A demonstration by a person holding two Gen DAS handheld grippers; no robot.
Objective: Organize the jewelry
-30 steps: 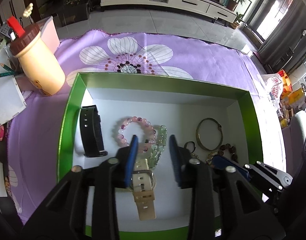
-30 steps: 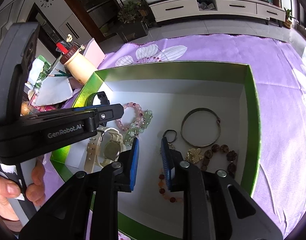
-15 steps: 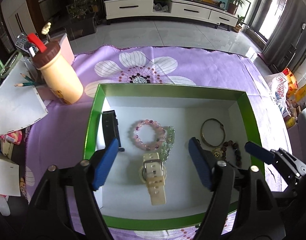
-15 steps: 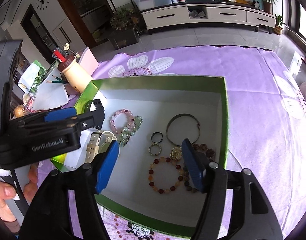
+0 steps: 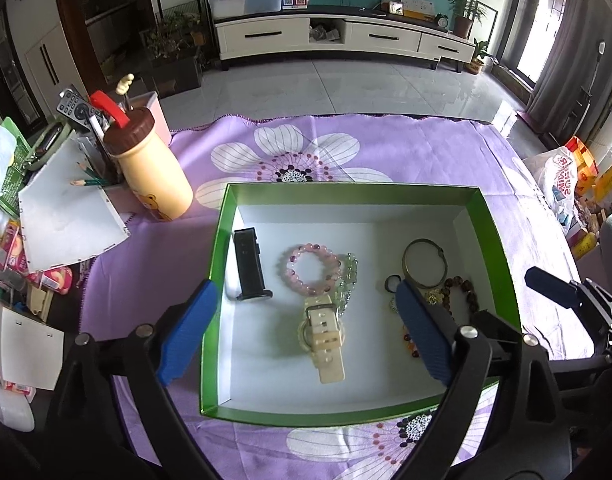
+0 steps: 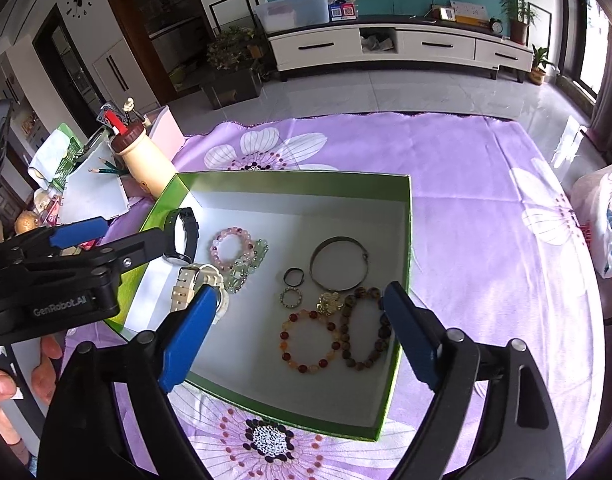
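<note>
Both my grippers, left gripper (image 5: 302, 332) and right gripper (image 6: 302, 332), spread wide, hold nothing. Jewelry lies flat in green box (image 6: 405, 216). Bead bracelet (image 6: 309, 340) light, round, probably slippery; I judge pinch across strand. Bangle (image 6: 338, 263) stiff.

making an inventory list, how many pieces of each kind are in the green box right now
All inside the green box:
Beaded bracelets: 4 (pink, pale green, red-orange, dark brown)
Watches or bands: 2 (black, cream)
Metal bangle: 1
Small rings: 2 (dark, beaded)
Gold charm: 1
Total: 10
</note>
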